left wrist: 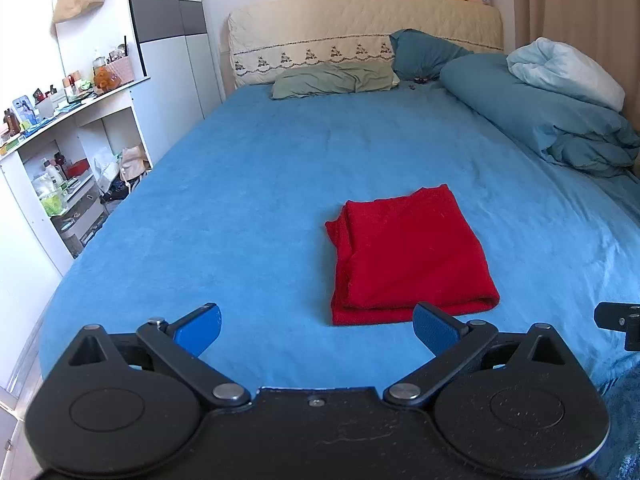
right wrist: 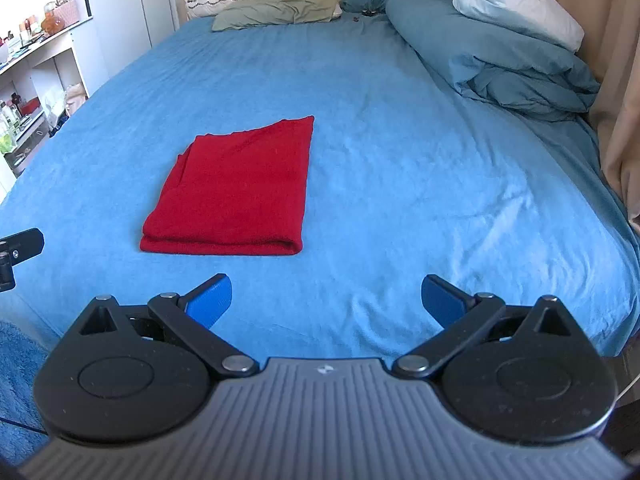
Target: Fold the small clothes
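A red garment [left wrist: 408, 256] lies folded into a flat rectangle on the blue bed sheet [left wrist: 248, 184]. It also shows in the right wrist view [right wrist: 236, 192], left of centre. My left gripper [left wrist: 316, 330] is open and empty, held above the sheet just short of the garment's near edge. My right gripper [right wrist: 326, 300] is open and empty, near the bed's front edge, to the right of the garment. Neither gripper touches the cloth.
A rolled blue duvet [left wrist: 536, 112] with a white pillow [left wrist: 568, 68] lies along the bed's right side. A green pillow [left wrist: 332, 80] and headboard [left wrist: 360, 28] are at the back. White shelves [left wrist: 68, 160] with clutter stand left. A curtain [right wrist: 616, 80] hangs right.
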Motion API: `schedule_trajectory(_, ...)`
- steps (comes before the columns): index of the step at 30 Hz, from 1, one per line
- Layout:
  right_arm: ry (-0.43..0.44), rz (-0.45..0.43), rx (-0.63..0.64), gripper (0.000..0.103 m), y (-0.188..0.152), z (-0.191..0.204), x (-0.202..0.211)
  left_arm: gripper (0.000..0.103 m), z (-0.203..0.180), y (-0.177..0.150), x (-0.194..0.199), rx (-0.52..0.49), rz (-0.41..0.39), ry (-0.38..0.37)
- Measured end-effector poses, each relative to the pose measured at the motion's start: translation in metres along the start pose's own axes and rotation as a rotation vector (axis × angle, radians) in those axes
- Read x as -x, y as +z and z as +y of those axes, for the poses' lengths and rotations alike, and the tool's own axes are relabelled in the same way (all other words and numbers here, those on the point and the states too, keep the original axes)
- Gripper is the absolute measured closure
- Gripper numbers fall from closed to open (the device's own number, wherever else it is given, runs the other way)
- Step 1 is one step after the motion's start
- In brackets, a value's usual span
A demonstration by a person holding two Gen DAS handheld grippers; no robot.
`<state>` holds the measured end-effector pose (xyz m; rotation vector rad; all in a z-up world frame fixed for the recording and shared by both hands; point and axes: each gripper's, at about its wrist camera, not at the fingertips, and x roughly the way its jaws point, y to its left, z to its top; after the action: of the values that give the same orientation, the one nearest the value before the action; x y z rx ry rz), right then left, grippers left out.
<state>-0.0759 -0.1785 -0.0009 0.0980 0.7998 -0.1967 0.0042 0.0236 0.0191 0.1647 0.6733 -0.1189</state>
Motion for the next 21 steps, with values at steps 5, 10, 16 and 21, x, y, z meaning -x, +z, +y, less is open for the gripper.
schedule_trajectory(5,0.002,0.002,-0.003,0.0,-0.0004,0.0005,-0.0007,0.0,0.0011,0.0006,0.0,-0.007,0.0,-0.003)
schedule_trajectory(10,0.002,0.002,-0.003,0.0,-0.0002,-0.0009,-0.0011,0.0,0.0017,0.0011,0.0002,-0.009,-0.001,-0.009)
schedule_trajectory(16,0.0,-0.002,-0.007,0.0,-0.0003,-0.0005,-0.001,0.0,0.004,0.0001,0.0005,-0.009,0.0,-0.016)
schedule_trajectory(21,0.0,-0.006,-0.01,0.0,-0.0013,0.0034,0.0006,0.0,0.0085,0.0001,0.0009,-0.007,-0.003,-0.02)
